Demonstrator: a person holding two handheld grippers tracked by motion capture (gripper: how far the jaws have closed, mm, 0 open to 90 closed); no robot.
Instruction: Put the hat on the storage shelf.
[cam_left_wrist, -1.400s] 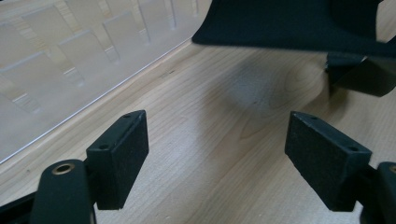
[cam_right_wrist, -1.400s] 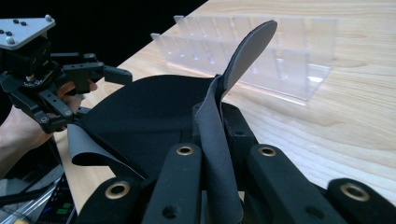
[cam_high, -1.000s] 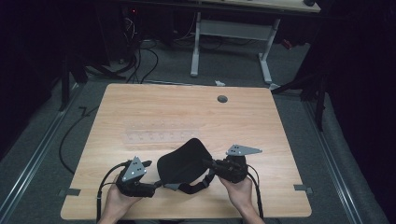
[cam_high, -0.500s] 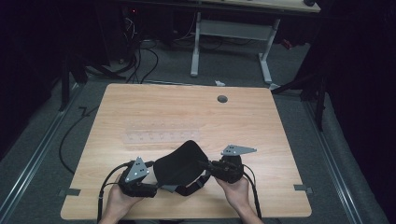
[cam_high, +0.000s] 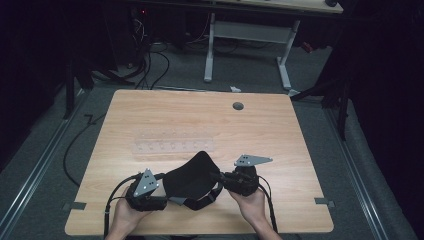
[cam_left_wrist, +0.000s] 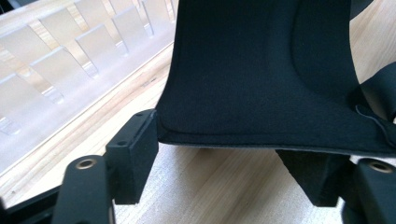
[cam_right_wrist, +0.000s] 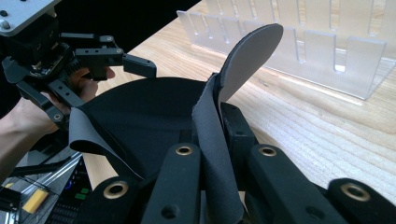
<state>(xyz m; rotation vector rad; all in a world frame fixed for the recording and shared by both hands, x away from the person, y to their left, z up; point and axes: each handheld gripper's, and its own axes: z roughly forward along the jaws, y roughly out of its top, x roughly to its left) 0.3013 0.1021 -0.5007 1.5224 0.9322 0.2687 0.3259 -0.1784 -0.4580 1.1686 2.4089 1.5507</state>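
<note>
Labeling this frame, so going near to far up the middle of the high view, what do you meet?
Black fabric piece → clear slotted rack → round hole in the table → white desk legs on the floor beyond.

**Matt cloth, pale wood, frosted plastic**

The black fabric piece (cam_high: 189, 178) looks like soft, matt cloth with a smooth, felt-like face and a stitched edge. The table (cam_high: 280, 130) is light wood with a fine visible grain and a low sheen. The clear rack (cam_high: 172, 141) is frosted, translucent plastic. Both the left gripper (cam_left_wrist: 233, 177) and right gripper (cam_right_wrist: 219, 140) have matt black plastic-looking jaws with small brass-coloured metal rivets.
</note>
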